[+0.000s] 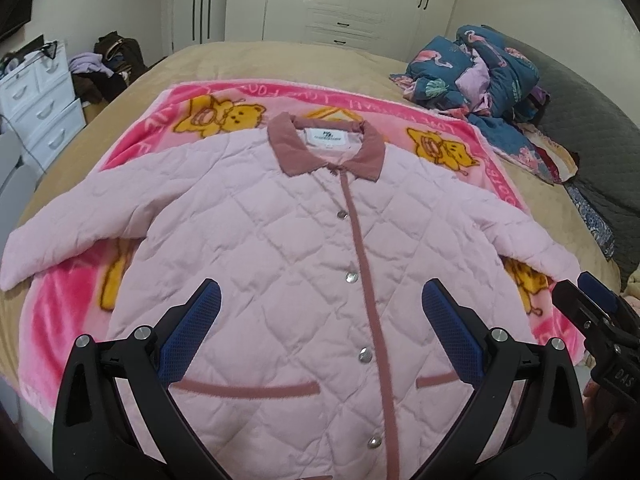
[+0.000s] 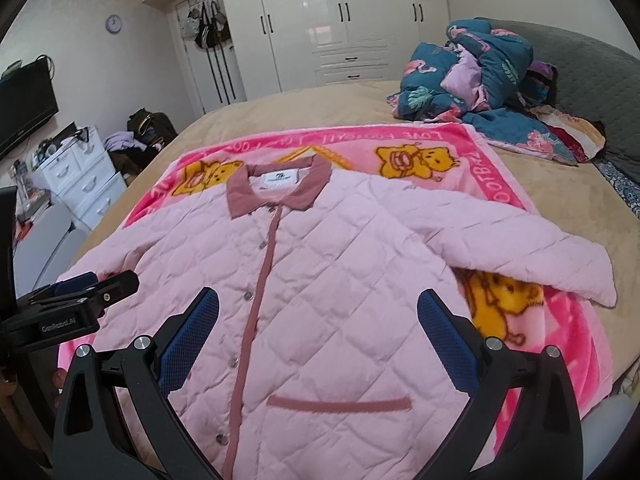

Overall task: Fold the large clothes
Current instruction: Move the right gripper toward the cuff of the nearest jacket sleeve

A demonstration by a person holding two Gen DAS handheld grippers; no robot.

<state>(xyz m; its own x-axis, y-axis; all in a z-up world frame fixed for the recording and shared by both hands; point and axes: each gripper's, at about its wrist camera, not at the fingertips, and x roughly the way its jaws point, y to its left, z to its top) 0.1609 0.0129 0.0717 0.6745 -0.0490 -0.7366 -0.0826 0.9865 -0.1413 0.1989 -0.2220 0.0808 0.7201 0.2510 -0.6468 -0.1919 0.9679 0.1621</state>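
Evidently nothing is folded yet: the quilted pink jacket (image 1: 304, 248) lies flat, buttoned, sleeves spread, on the pink bear blanket (image 1: 72, 320). Above its hem, the left gripper (image 1: 320, 320) and right gripper (image 2: 318, 320) hover, jaws apart, empty. Next likely calls for pinching a sleeve and drawing it across the jacket's front.

bear blanket (image 1: 248, 100) | rumpled quilt (image 1: 480, 68) | wardrobe (image 2: 340, 20) | white drawers (image 1: 40, 112)

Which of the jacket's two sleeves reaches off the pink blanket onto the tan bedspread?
The left sleeve: its cuff lies past the blanket edge on the bedspread. The right sleeve ends over the blanket.
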